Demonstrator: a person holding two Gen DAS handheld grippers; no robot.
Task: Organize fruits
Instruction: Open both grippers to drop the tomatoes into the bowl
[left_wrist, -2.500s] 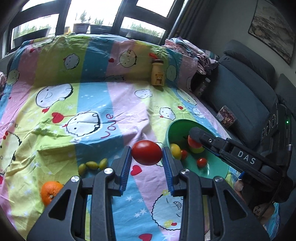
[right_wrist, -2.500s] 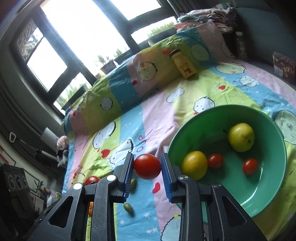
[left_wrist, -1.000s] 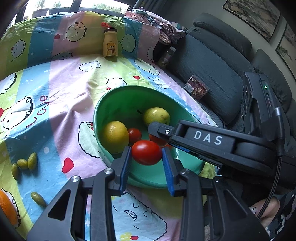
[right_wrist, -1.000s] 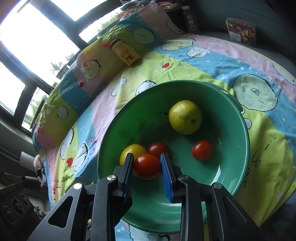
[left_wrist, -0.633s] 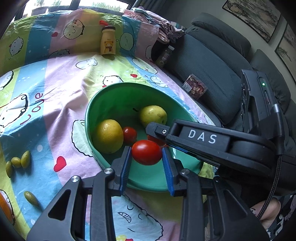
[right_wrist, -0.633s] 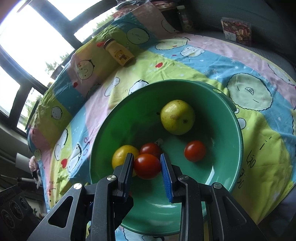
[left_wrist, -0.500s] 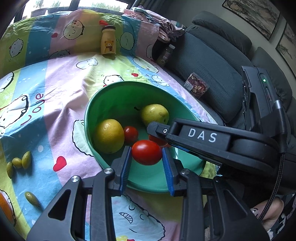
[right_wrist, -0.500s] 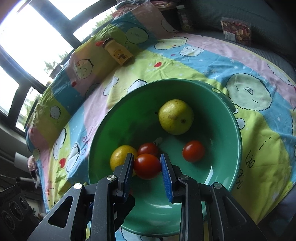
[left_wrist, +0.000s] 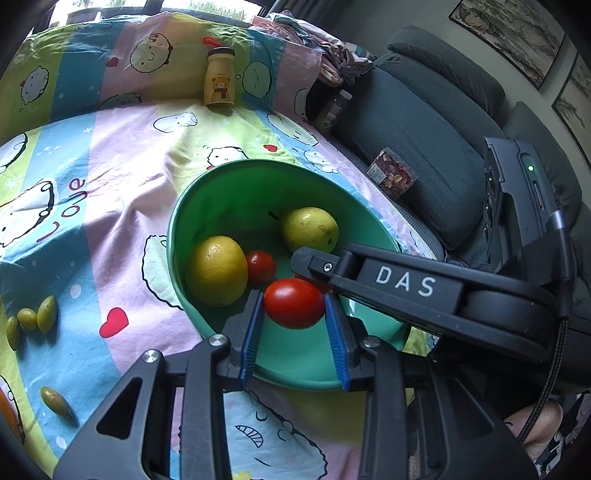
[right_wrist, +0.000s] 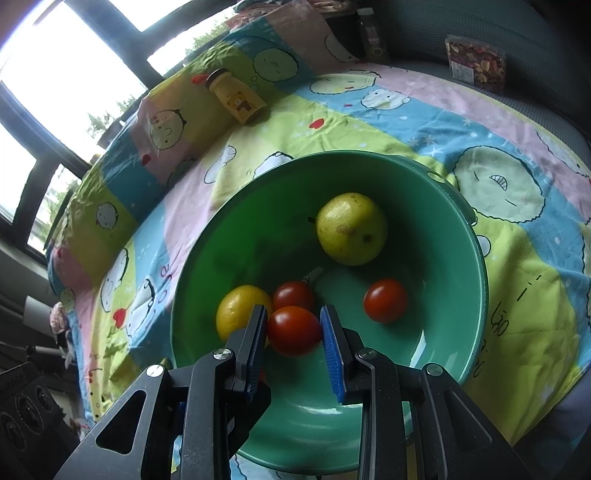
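A green bowl sits on the colourful sheet and holds a pear, a lemon and small tomatoes. My left gripper is shut on a red tomato and holds it over the bowl's near edge. My right gripper is shut on another red tomato and holds it low inside the bowl, beside the lemon. The right gripper's body crosses the bowl in the left wrist view.
Several green olives lie on the sheet left of the bowl, with part of an orange at the left edge. A yellow bottle stands at the back. A grey sofa with a snack packet lies to the right.
Both grippers, each with its tomato, have moved from over the sheet to the bowl. In the last half second they have edged slightly nearer to the bowl.
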